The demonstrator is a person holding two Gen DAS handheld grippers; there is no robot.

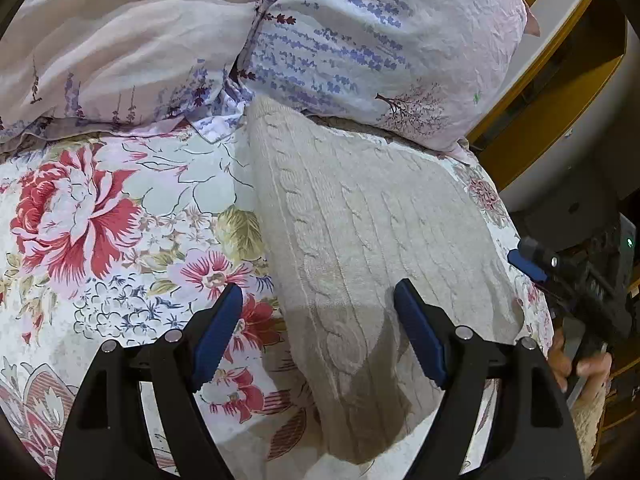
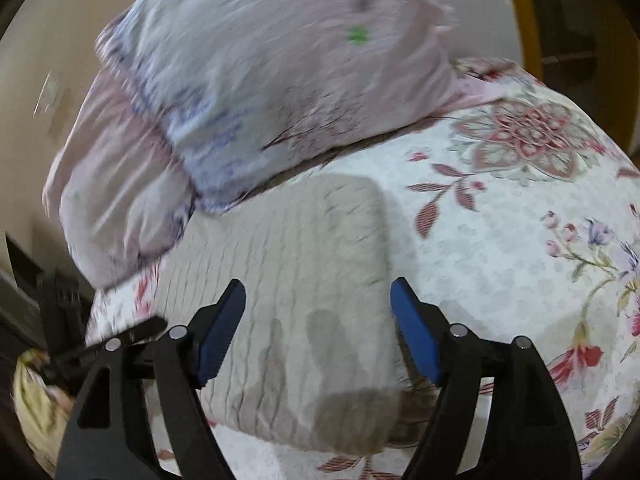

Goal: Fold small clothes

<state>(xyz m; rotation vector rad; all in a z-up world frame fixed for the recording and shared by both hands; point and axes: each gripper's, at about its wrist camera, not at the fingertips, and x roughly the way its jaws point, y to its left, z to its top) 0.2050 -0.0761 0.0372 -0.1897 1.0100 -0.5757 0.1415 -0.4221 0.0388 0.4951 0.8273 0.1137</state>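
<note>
A cream cable-knit sweater (image 1: 360, 220) lies folded into a long rectangle on the floral bedsheet (image 1: 120, 220). My left gripper (image 1: 318, 292) hovers over its near left edge, open, with nothing between the blue pads. In the right wrist view, which is blurred, the same sweater (image 2: 300, 240) lies flat under my right gripper (image 2: 318, 288). That gripper is open above the near right part of the sweater, and its pads do not press the knit. At the right edge of the left wrist view, one blue finger of the right gripper (image 1: 526, 264) shows, with a hand (image 1: 576, 364) on its handle.
Two pillows in pale lavender-print cases (image 1: 360, 40) (image 1: 100, 52) lie just behind the sweater, one touching its far end. The bed's right edge (image 1: 532, 280) drops off beside yellow wooden furniture (image 1: 560, 92). Open floral sheet (image 2: 500, 240) spreads to the sweater's right.
</note>
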